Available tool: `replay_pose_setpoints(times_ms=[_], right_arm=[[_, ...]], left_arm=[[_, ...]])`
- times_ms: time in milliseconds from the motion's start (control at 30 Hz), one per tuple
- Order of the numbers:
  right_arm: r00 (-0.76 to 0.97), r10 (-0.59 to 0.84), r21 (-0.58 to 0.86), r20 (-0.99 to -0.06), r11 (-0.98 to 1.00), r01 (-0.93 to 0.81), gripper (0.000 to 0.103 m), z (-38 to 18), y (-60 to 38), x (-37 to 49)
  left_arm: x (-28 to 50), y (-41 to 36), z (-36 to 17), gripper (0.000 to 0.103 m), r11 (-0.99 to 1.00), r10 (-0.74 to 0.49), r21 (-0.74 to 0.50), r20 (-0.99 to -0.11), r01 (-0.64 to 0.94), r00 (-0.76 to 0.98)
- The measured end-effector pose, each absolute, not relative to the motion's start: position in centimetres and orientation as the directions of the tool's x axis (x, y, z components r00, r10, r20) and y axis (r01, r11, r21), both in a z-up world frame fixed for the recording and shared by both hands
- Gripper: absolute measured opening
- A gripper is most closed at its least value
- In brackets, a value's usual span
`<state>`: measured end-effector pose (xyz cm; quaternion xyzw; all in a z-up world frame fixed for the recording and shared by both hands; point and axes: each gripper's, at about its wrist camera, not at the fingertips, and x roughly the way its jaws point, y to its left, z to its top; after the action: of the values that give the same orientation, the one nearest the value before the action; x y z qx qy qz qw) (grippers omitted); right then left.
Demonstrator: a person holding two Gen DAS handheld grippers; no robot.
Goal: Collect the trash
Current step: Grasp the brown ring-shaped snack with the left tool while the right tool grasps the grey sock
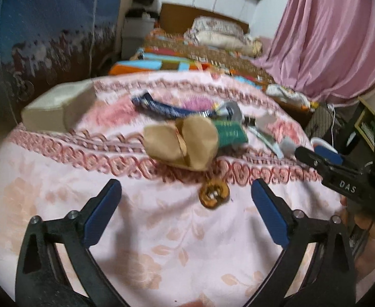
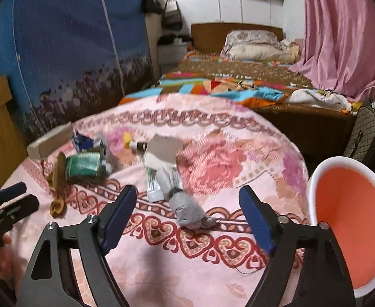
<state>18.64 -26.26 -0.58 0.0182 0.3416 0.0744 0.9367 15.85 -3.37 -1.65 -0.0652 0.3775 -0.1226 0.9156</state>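
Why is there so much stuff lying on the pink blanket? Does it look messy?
Yes. Trash is scattered over the pink blanket: a crumpled tan wrapper, a green packet tipped on its side, and a grey wad. None of it is in the orange bin beside the blanket.

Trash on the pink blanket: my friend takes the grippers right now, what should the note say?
Left hand-held gripper: open, empty, over the blanket near the brown pastry bit.
Right hand-held gripper: open, empty, around the grey wad without touching it.
Tan wrapper, green packet, blue wrapper, small bottle and torn card lie on the blanket.
Orange bin waits at right; nothing shows inside it.
Done: nothing collected yet. Left: everything.
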Motion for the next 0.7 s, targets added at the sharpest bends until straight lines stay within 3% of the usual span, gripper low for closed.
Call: replay_pose_setpoints(times_ms=[33, 100, 233, 333, 400, 500, 700], right_arm=[[0.749, 0.151, 0.080, -0.645, 0.988, -0.131, 0.075, -0.7, -26.1, 18.8], [0.738, 0.153, 0.073, -0.657, 0.988, -0.139, 0.070, -0.9, -25.9, 19.0], [0.729, 0.144, 0.061, -0.669, 0.988, -0.139, 0.064, -1.2, -25.6, 19.1], [0.723, 0.148, 0.061, -0.675, 0.988, -0.145, 0.051, -1.3, -25.5, 19.1], [0.716, 0.152, 0.064, -0.682, 0.987, -0.150, 0.038, -1.4, -25.5, 19.2], [0.715, 0.154, 0.065, -0.682, 0.987, -0.150, 0.027, -1.4, -25.5, 19.2], [0.720, 0.164, 0.070, -0.674, 0.985, -0.159, 0.025, -1.4, -25.4, 18.9]], left_arm=[[16.0, -3.5, -1.9, 0.081, 0.959, -0.282, -0.215, -0.687, 0.184, 0.670], [16.2, -4.0, -2.3, 0.067, 0.957, -0.291, -0.212, -0.710, 0.200, 0.641], [16.3, -4.8, -2.4, 0.058, 0.960, -0.277, -0.184, -0.731, 0.210, 0.624], [16.1, -5.3, -2.2, 0.044, 0.960, -0.272, -0.162, -0.732, 0.228, 0.625], [15.9, -5.7, -2.2, 0.028, 0.959, -0.269, -0.146, -0.733, 0.241, 0.625], [15.8, -6.1, -2.1, 0.014, 0.956, -0.275, -0.137, -0.731, 0.261, 0.625], [15.7, -6.4, -1.7, 0.013, 0.948, -0.291, -0.129, -0.715, 0.290, 0.635]])
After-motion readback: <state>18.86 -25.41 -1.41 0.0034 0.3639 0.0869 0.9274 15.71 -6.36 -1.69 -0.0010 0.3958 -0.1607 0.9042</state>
